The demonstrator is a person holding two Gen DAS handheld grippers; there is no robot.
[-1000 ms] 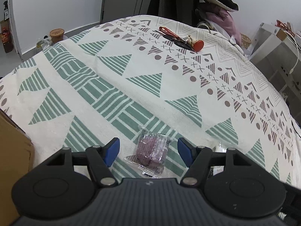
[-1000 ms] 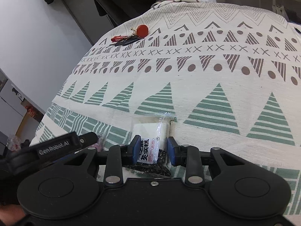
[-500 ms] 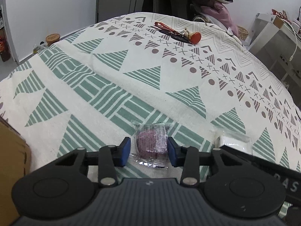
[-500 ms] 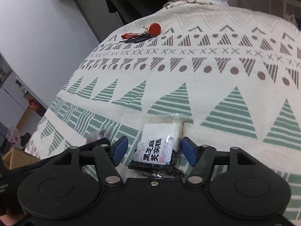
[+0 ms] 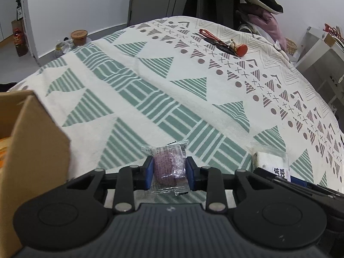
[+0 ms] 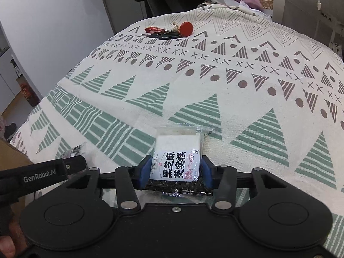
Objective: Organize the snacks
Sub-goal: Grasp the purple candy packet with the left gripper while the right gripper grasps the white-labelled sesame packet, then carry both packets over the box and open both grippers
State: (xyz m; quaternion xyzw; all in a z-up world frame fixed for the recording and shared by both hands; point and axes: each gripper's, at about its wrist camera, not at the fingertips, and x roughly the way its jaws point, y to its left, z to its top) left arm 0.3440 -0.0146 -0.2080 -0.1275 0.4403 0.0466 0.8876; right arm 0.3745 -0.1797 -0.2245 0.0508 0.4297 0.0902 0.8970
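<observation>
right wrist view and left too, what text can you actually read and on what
"GenRobot.AI": on the left gripper's arm, right wrist view.
"黑芝麻" and "BLACK SESAME SEEDS": on the white snack packet in the right gripper; the rest is too small.
Purple snack packet: print unreadable.
Cardboard box: none.

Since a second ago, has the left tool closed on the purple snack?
Yes. The left tool has shut on the purple snack packet; its blue pads, earlier wide apart over the green-striped cloth, now press both sides of the packet.
</observation>
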